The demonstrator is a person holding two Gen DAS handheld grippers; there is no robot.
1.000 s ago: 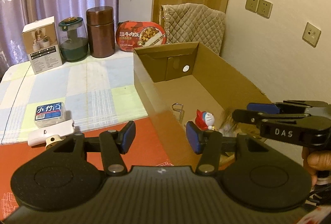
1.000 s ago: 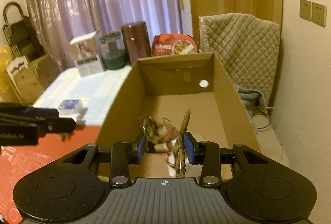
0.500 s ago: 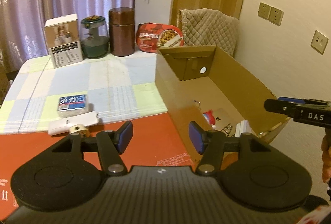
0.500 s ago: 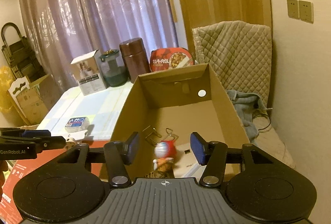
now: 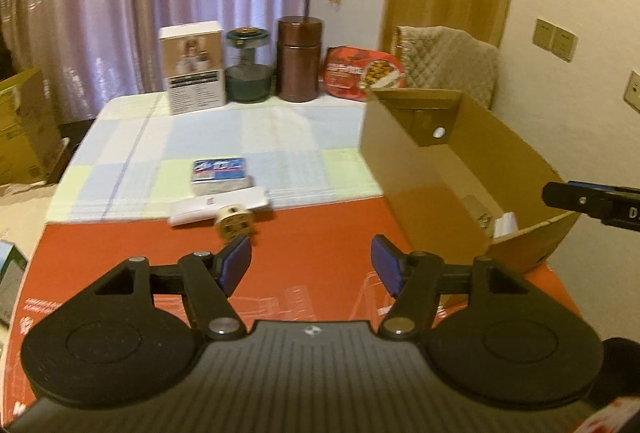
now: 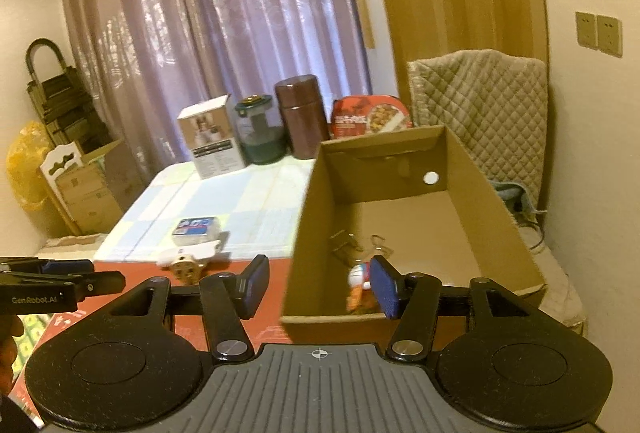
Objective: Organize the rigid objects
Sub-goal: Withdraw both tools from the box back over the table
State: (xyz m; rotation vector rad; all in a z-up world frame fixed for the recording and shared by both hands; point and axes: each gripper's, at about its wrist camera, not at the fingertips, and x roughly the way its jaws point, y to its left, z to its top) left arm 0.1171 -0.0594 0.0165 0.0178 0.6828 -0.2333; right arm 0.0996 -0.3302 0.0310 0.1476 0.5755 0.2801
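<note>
Left claw [image 5: 310, 265] released, empty, above red mat [image 5: 320, 221]. Right claw [image 6: 318, 285] released, empty, near box [image 6: 496, 201] edge; toy [image 6: 358, 279] inside box.

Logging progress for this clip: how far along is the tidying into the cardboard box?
Partly done. The cardboard box already holds a small toy figure and metal clips. Both the left gripper and right gripper are open and empty. Left on the table: blue packet, white case, round gold piece.
</note>
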